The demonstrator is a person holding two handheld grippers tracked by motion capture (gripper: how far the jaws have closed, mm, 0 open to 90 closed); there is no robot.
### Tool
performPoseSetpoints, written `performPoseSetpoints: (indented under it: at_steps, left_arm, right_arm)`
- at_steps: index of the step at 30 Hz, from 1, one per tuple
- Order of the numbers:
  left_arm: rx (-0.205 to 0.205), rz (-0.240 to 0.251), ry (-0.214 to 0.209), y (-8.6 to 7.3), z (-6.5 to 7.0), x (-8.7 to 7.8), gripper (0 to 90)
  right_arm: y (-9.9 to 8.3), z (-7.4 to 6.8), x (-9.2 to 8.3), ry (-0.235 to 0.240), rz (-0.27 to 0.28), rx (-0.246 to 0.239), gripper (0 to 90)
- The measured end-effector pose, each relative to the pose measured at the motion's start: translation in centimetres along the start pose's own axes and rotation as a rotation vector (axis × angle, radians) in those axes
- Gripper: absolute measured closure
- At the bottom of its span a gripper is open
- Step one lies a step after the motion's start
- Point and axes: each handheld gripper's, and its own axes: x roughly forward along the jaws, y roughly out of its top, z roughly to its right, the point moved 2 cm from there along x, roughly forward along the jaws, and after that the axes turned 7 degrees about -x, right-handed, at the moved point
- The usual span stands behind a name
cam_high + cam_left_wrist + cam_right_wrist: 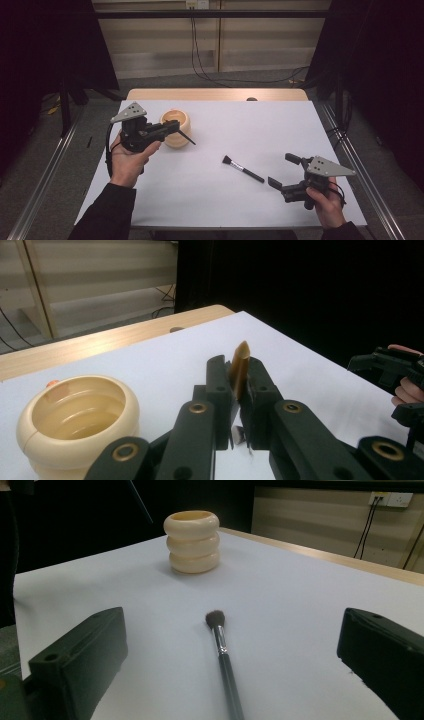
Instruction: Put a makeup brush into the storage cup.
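A thin dark-handled brush (186, 136) is held clamped between the jaws of the left gripper (172, 127), just beside the cream ribbed holder (176, 128), which stands toward the far left part of the white table (280, 120). In the left gripper view the brush's brownish tip (239, 368) is seen rising from between the closed jaws, with the holder's open mouth (77, 412) low at the left. This brush has not yet been dropped in; the holder appears empty.

A second brush (242, 169), with a dark bristle head and black handle, is left lying flat near the middle of the table, closer to the near edge, untouched. By judgement, the work is about halfway at best: one brush lifted, none stowed.

The left hand (129, 161) is raised above the table, its gripper pointed rightward across the holder. The right gripper (284, 172) is held low near the near right corner, its jaws spread wide and aimed at the lying brush (222, 657), well apart from it.
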Motion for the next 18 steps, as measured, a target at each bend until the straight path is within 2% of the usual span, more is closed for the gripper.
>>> performPoseSetpoints:
  at_steps: [10, 13, 18]
  left_arm:
    - [0.008, 0.015, 0.044, 1.6, -0.9, 0.0, 84.2]
    - [0.010, 0.023, 0.045, 1.9, -1.2, 0.0, 84.2]
    - [0.010, 0.022, 0.075, 2.5, -1.9, 0.1, 84.2]
  right_arm:
    - [-0.1, -0.1, 0.1, -0.002, -0.004, -0.003, 0.0]
    - [-0.1, -0.1, 0.1, 0.001, -0.007, -0.009, 0.0]
    - [-0.1, -0.1, 0.1, 0.000, -0.003, -0.003, 0.0]
